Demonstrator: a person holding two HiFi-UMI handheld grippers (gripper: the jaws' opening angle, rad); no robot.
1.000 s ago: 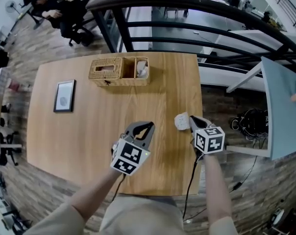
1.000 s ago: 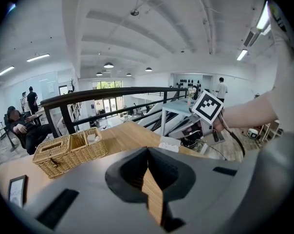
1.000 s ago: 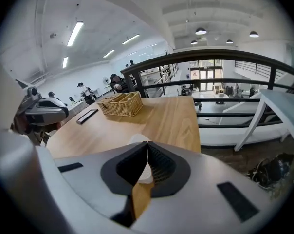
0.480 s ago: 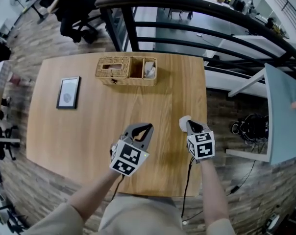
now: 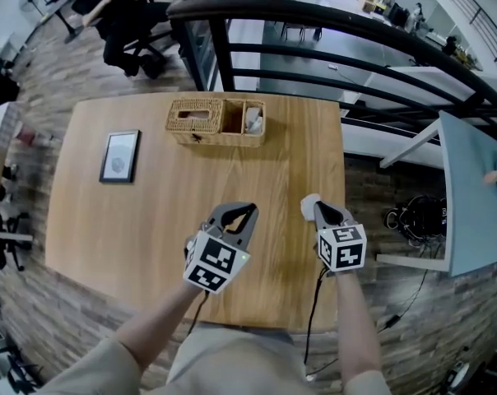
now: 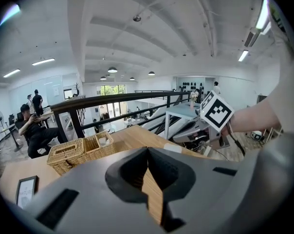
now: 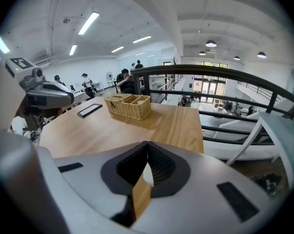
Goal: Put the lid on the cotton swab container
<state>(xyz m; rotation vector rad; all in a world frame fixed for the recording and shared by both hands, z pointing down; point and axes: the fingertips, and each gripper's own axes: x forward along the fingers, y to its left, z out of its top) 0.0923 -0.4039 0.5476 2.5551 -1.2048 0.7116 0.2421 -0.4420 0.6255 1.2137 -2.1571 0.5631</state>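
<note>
A small white piece (image 5: 308, 205), seemingly the lid, lies on the wooden table (image 5: 166, 188) near its right edge. My right gripper (image 5: 319, 206) sits right beside it with its jaws shut, tips touching; the white piece (image 7: 148, 175) shows through the hollow behind the tips, and I cannot tell whether it is held. My left gripper (image 5: 248, 211) hovers over the table's front middle, shut with nothing in it. In the left gripper view the white piece (image 6: 173, 148) lies ahead on the table. A wicker basket (image 5: 199, 122) at the far side has a right compartment with something white (image 5: 253, 120) inside.
A framed picture (image 5: 119, 156) lies flat at the table's left. A dark railing (image 5: 314, 23) runs behind the table and its right edge drops to the floor. A person sits on a chair (image 5: 121, 6) at the far left. Cables hang at the table's front.
My right gripper has moved left, up against the white piece. The left gripper has stayed put. The head view has shifted slightly.
</note>
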